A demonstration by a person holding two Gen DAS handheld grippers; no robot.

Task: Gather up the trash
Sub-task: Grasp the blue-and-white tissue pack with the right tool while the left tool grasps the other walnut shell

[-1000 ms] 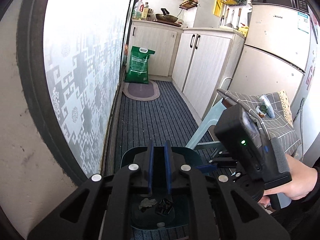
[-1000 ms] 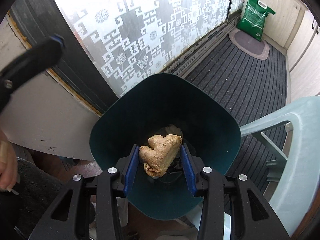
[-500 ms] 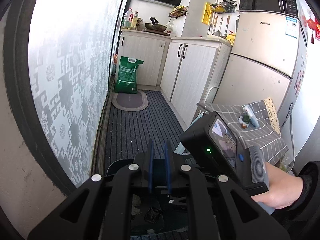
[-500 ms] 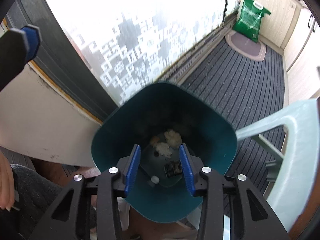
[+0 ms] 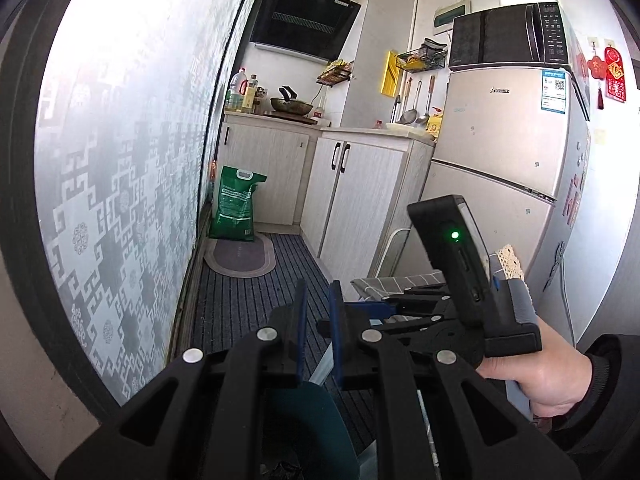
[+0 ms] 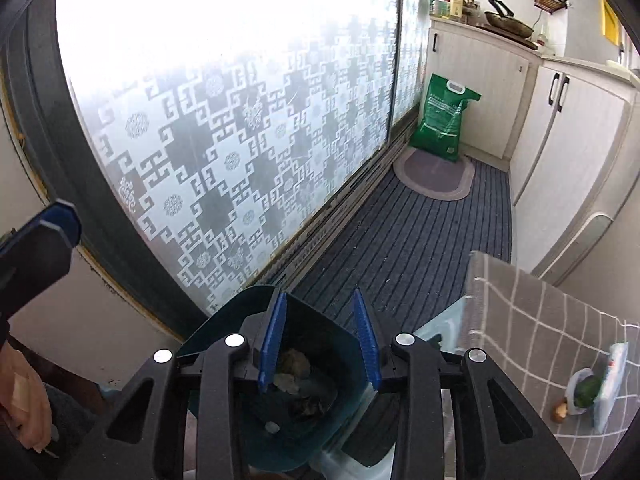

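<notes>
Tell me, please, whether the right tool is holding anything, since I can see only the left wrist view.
Observer: No, the right tool holds nothing; its jaws are closing with nothing between them, above the teal bin.
Operator: Is there anything inside the bin?
Observer: Yes, pale scraps and a dark crumpled piece lie at its bottom.
Operator: What lies on the checked cloth?
Observer: On the checked cloth, a green item lies beside a white packet.
</notes>
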